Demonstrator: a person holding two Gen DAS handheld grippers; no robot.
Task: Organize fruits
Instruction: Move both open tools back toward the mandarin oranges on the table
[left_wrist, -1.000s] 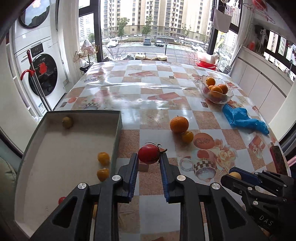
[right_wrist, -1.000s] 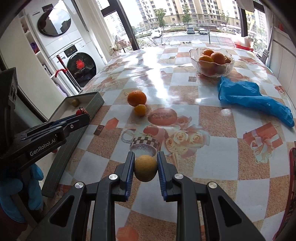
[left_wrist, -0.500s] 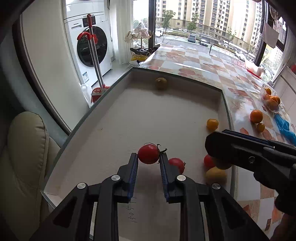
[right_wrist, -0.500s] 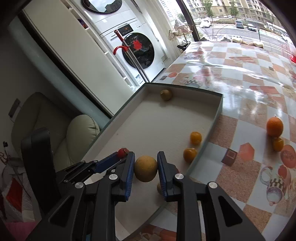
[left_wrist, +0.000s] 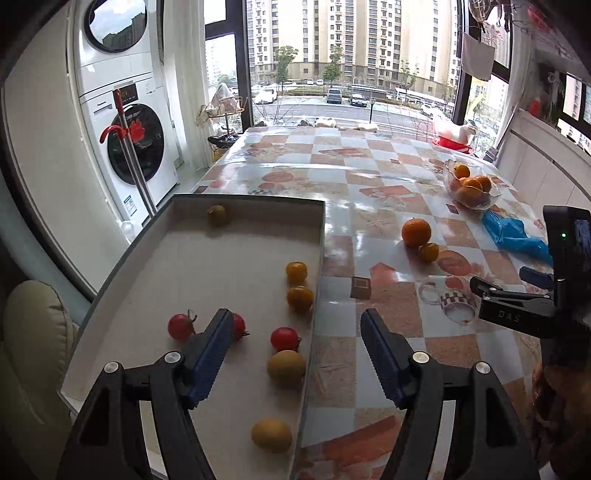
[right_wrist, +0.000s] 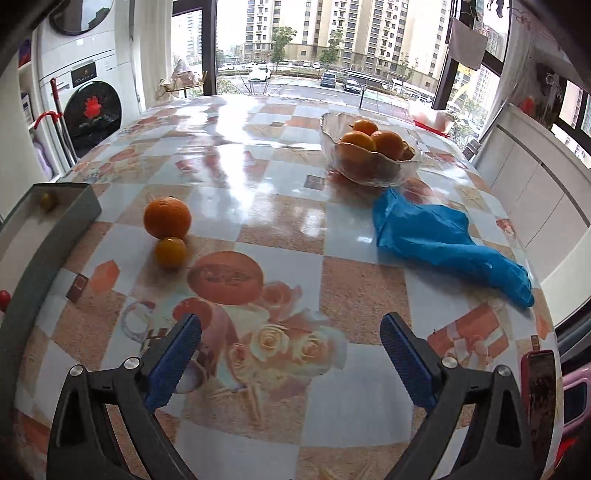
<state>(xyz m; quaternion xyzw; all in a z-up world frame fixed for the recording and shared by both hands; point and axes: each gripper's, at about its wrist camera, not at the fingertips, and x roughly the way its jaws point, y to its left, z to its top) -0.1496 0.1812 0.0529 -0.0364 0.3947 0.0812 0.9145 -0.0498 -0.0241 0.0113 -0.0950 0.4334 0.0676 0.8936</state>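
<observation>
— While my left gripper (left_wrist: 297, 332) looks down, what can you read?

— Only "DAS", in pale letters on my right gripper (left_wrist: 517, 314) at the right edge. My left jaws are opening with nothing between them, over the right wall of the tray (left_wrist: 317, 258).

— Count the fruit in the tray.

— Eight, all round and smooth: three glossy red tomatoes (left_wrist: 284, 338), two small oranges (left_wrist: 296, 272), three dull yellow-green fruits (left_wrist: 286, 367). The tray is a shallow rectangle, grey outside and matt pale inside. On the bench (left_wrist: 332, 177) beside it lie one big orange (left_wrist: 416, 232) touching one small fruit (left_wrist: 429, 252).

— And along your right gripper (right_wrist: 290, 343)?

— No writing that I can read. Its jaws are opening wide, empty, over the bench's glossy checked cloth printed with roses. I count the big dimpled orange (right_wrist: 167, 217) and the small one (right_wrist: 170, 252) touching it, one scalloped glass bowl (right_wrist: 332, 125) of oranges, too heaped to count, and one crumpled blue glove (right_wrist: 443, 236).
</observation>
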